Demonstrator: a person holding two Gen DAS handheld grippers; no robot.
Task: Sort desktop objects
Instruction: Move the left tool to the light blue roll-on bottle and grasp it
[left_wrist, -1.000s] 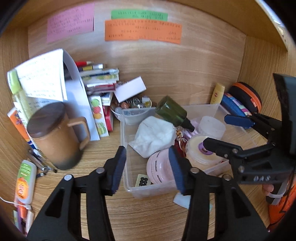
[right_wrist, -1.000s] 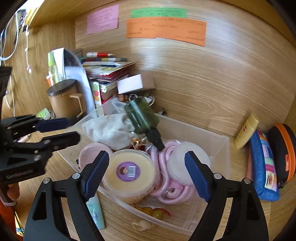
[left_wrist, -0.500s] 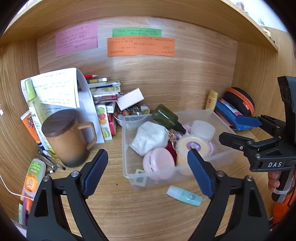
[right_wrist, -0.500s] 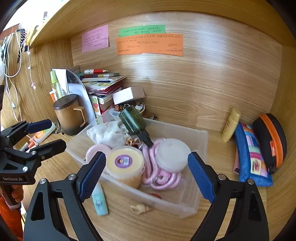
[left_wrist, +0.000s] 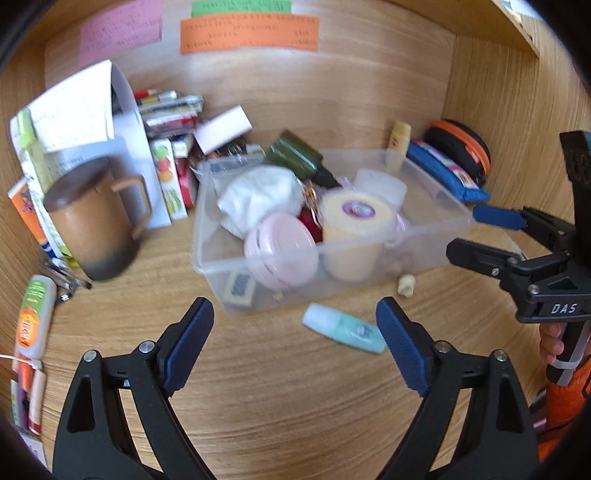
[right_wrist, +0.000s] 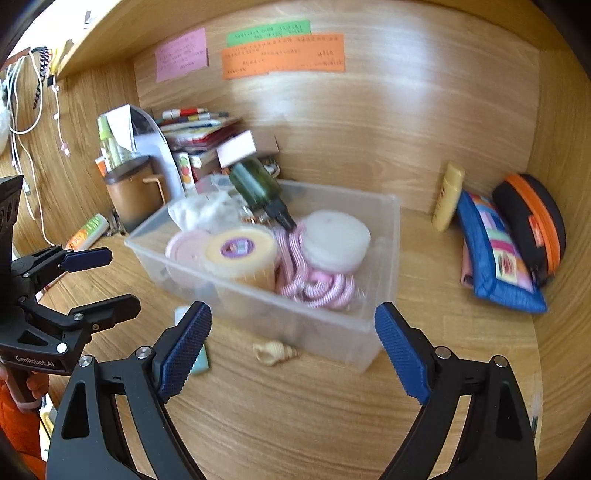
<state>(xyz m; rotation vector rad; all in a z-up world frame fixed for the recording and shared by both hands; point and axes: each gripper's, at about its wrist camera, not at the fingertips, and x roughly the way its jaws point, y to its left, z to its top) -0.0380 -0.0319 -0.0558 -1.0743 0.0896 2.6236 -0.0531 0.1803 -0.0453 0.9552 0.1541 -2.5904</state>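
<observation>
A clear plastic box (left_wrist: 369, 254) (right_wrist: 332, 332) sits mid-desk. It holds a white cloth (left_wrist: 258, 195), a pink round case (left_wrist: 280, 251), a yellow tub (left_wrist: 351, 214) (right_wrist: 240, 251), a green bottle (left_wrist: 295, 155) (right_wrist: 255, 182), a white-lidded jar (right_wrist: 336, 236) and pink rope (right_wrist: 317, 284). A mint tube (left_wrist: 343, 328) and a small shell (left_wrist: 406, 284) (right_wrist: 275, 352) lie on the desk in front of the box. My left gripper (left_wrist: 291, 314) (right_wrist: 118, 278) hangs open before the box, holding nothing. My right gripper (right_wrist: 291, 314) (left_wrist: 469, 234) is open too, near the box's right front corner.
A brown lidded mug (left_wrist: 92, 225), stacked books (left_wrist: 170, 110) and papers stand at the back left. A sunscreen tube (left_wrist: 35, 317) lies at the left edge. At right are a yellow tube (right_wrist: 447, 195), a blue pouch (right_wrist: 495, 258) and a black-and-orange case (right_wrist: 532, 218).
Both grippers have drawn back from the box. The left jaws, narrow at the box's front wall before, now stand wide. The mint tube and shell have come into view.
</observation>
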